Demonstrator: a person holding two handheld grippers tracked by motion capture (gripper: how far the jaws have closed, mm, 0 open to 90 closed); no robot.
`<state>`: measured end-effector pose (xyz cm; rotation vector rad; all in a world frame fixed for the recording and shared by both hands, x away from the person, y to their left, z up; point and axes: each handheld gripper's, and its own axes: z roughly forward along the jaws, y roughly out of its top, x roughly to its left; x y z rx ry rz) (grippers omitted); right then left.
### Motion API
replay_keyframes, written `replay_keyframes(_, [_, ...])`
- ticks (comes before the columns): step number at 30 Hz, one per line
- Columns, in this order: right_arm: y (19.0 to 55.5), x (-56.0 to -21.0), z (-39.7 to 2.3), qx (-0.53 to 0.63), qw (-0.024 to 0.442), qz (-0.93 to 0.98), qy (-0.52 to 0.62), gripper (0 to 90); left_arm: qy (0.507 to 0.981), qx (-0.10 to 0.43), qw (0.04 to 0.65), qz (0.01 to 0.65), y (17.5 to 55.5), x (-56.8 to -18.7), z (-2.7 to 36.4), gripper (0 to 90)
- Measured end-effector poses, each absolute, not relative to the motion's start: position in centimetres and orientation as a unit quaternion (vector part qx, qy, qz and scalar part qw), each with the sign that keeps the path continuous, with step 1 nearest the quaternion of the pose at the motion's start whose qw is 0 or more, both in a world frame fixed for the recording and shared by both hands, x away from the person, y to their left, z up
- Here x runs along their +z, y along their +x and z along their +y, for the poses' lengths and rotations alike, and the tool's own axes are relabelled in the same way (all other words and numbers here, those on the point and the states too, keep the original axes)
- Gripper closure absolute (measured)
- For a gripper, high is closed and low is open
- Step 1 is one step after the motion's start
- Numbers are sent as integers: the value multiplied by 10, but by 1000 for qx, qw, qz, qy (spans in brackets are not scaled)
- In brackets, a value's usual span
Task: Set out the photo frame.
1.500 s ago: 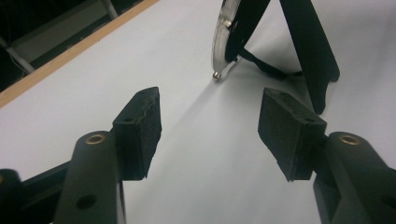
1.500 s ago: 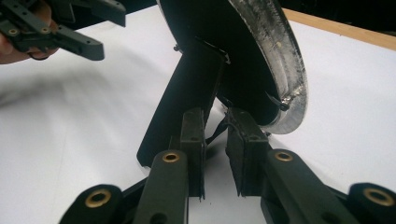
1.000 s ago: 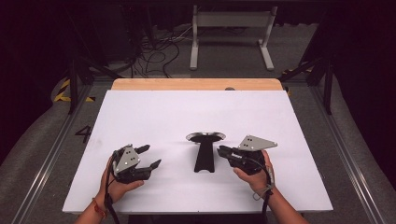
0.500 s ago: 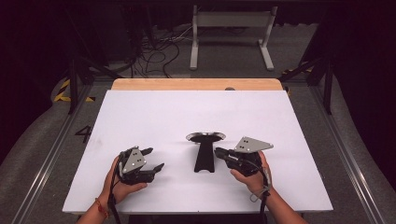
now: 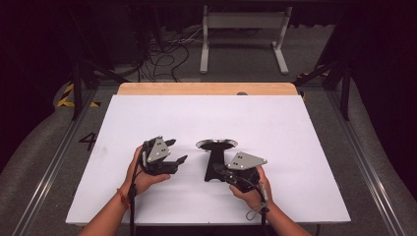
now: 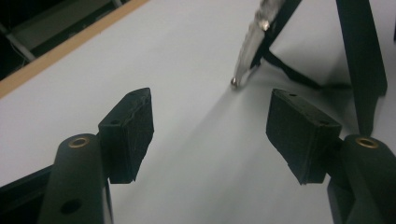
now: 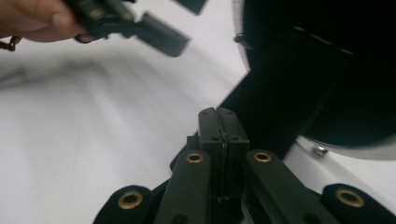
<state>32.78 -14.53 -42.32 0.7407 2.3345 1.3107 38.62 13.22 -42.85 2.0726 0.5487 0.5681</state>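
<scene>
at centre frame a black pan (image 5: 215, 144) lay on the white table (image 5: 295, 147); the right gripper (image 5: 220, 169) had just closed, jaws pressed together, seemingly on its handle. the left gripper (image 5: 178, 151) stood spread, empty.

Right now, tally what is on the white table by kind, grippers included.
Hand-held grippers: 2, the left gripper and the right gripper
Black stand with a round top: 1
Total: 3
</scene>
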Motion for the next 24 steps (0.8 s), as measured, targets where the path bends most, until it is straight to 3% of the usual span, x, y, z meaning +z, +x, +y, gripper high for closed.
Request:
replay_keyframes(6, [326, -430, -128, 455, 182, 835, 250, 900, 839, 215, 450, 216, 407, -428, 115, 359])
replay_keyframes(11, [326, -437, -117, 445, 186, 841, 244, 900, 839, 211, 453, 216, 415, -429, 105, 327])
replay_keyframes(18, [325, -444, -107, 437, 189, 847, 237, 900, 845, 196, 450, 211, 419, -434, 104, 374])
replay_keyframes(24, [324, -448, -101, 427, 196, 851, 232, 900, 858, 180, 440, 196, 416, -435, 106, 326])
